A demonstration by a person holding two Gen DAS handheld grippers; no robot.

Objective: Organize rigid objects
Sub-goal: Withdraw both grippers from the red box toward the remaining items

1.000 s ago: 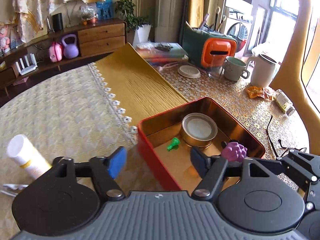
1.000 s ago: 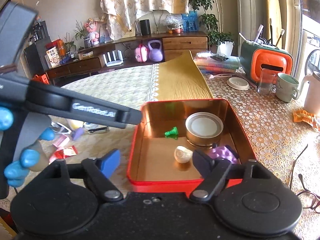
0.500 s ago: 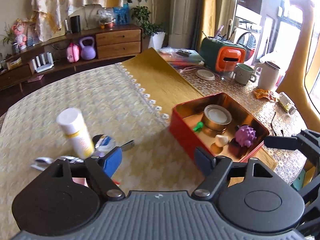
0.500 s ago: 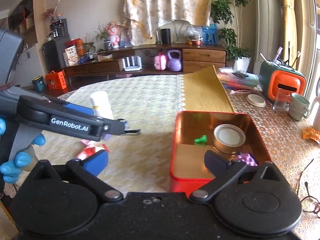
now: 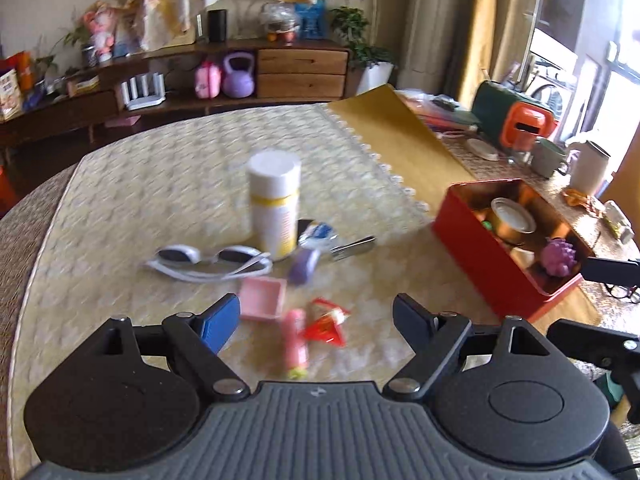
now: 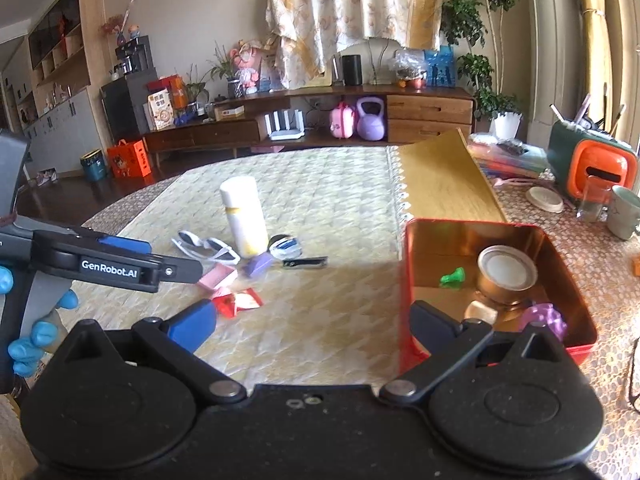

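Note:
A red tin [image 5: 472,236] [image 6: 404,280] stands on the table at the right, holding a round gold can [image 6: 506,274], a green piece [image 6: 453,278], a pale shell [image 6: 478,312] and a purple toy [image 5: 558,256]. A cluster lies left of it: a white bottle [image 5: 274,200] [image 6: 244,216], white sunglasses [image 5: 208,260], a pink box [image 5: 262,298], a purple block [image 5: 302,266], a pink tube [image 5: 296,342], a red wrapper [image 5: 326,324] and a nail clipper [image 5: 352,246]. My left gripper [image 5: 316,322] is open and empty above the pink tube. My right gripper [image 6: 312,320] is open and empty.
A folded yellow mat [image 6: 440,184] lies behind the tin. At the far right stand an orange and green toaster-like case [image 6: 592,164], a glass [image 6: 590,200], mugs [image 5: 548,158] and a white jug [image 5: 588,168]. Eyeglasses [image 5: 620,294] lie by the table's right edge.
Both grippers have swung left from over the tin toward the cluster of loose items. The tin has slid to the right side of both views. Both stay open.

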